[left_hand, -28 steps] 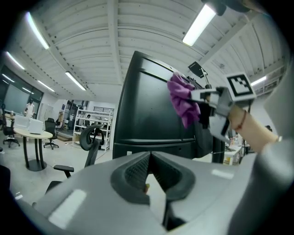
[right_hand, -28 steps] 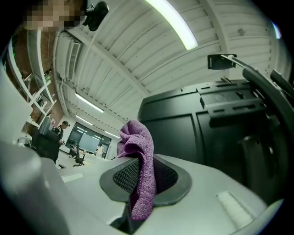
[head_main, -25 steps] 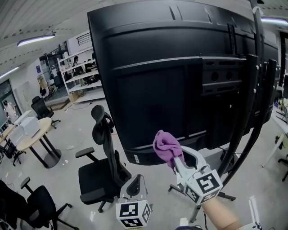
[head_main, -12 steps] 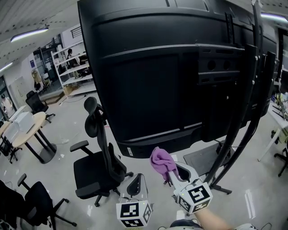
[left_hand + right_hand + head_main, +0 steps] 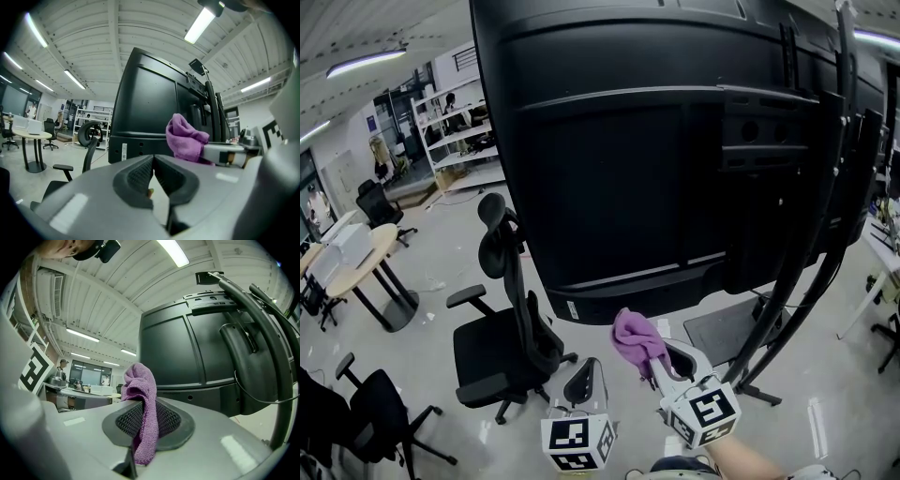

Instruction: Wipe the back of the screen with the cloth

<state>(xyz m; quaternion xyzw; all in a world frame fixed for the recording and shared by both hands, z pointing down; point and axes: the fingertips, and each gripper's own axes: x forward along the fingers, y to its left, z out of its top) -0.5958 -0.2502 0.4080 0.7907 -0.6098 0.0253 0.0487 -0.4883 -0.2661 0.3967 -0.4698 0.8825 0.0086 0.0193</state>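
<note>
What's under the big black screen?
Just beneath the screen's bottom edge is the purple cloth, clamped in the right gripper. Lower down, a black office chair and the stand rest on the grey floor. Whatever is on the screen's far side is covered.

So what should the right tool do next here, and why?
Probably raise the right tool forward until the cloth presses on the lower back of the screen. The cloth is clamped in its jaws but sits just below the screen's bottom edge, seemingly not touching it.
</note>
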